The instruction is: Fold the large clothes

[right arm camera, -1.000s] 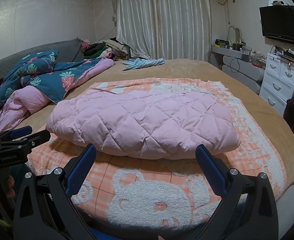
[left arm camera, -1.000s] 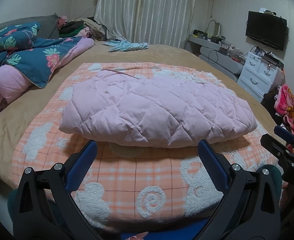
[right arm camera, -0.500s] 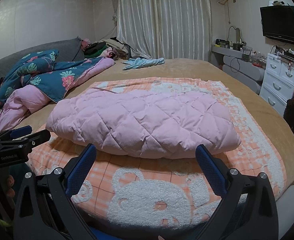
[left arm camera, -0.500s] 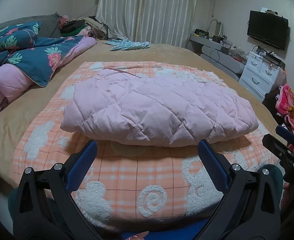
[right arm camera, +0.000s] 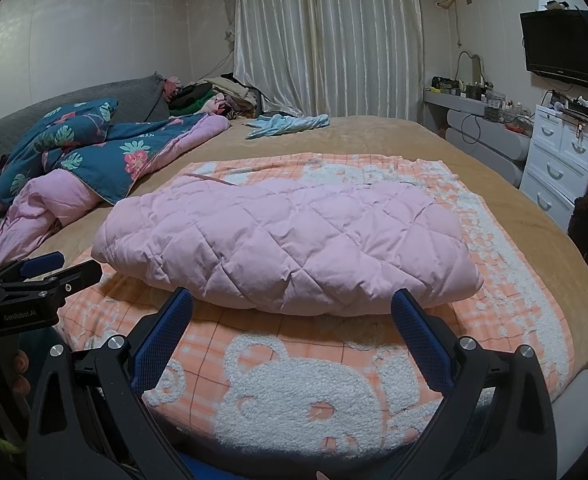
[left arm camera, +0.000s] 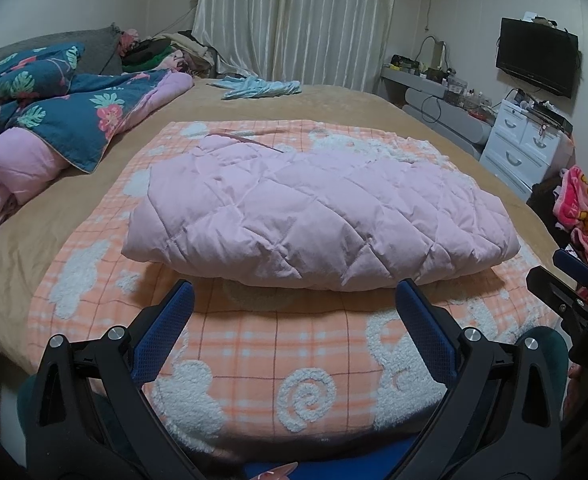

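A pink quilted jacket [left arm camera: 314,216] [right arm camera: 289,248] lies folded into a thick bundle on an orange checked blanket [left arm camera: 277,344] [right arm camera: 334,360] with white bear shapes, spread over the bed. My left gripper [left arm camera: 294,292] is open just in front of the bundle's near edge, nothing between its blue pads. My right gripper [right arm camera: 291,300] is open too, held close before the same edge, empty. Each gripper shows at the side of the other's view: the right gripper [left arm camera: 570,280] at far right, the left gripper [right arm camera: 45,272] at far left.
A rumpled blue floral duvet with pink lining [left arm camera: 53,120] [right arm camera: 73,160] fills the bed's left side. A light blue garment [left arm camera: 261,88] lies at the far end by the curtains. White drawers [left arm camera: 530,140] and a wall television [left arm camera: 538,60] stand at right; a pink patterned cloth [left arm camera: 586,208] hangs nearby.
Both grippers have stayed open and nearly still; the views shifted only slightly. The jacket bundle has not moved.
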`<move>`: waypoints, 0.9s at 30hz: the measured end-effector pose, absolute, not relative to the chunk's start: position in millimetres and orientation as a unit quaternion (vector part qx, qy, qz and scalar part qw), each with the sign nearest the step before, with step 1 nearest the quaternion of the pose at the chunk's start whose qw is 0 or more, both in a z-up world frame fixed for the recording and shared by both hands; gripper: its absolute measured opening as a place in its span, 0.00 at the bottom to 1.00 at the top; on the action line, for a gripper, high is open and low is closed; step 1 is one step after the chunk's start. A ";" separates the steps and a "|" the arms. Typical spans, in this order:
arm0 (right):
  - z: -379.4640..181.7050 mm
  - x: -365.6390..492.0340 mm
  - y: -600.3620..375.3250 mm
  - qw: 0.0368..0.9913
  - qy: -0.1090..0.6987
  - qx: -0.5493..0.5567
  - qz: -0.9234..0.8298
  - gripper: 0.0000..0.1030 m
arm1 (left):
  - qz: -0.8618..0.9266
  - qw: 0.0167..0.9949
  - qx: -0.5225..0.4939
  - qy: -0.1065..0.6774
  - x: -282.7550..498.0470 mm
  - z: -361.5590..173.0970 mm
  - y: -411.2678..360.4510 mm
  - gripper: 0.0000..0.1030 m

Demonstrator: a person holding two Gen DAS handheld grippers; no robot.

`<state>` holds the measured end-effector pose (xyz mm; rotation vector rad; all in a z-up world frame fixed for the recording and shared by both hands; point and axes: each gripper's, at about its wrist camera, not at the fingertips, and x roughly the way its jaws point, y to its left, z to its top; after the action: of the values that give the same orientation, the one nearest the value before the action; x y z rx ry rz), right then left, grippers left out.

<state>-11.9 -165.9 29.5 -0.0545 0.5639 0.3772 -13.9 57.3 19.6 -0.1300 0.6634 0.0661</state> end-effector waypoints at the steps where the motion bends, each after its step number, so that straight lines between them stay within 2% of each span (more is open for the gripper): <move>1: 29.4 -11.9 -166.1 0.943 0.277 -0.027 0.185 0.96 | 0.033 0.943 -0.064 0.326 -14.0 19.7 57.0 0.91; 27: 28.9 -14.2 -169.3 0.945 0.274 -0.028 0.179 0.96 | 0.034 0.943 -0.060 0.327 -17.2 17.4 56.4 0.91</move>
<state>-14.2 -169.3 28.9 -0.0568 0.5587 0.3642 -17.2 56.4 17.4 -0.1215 0.6665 0.0703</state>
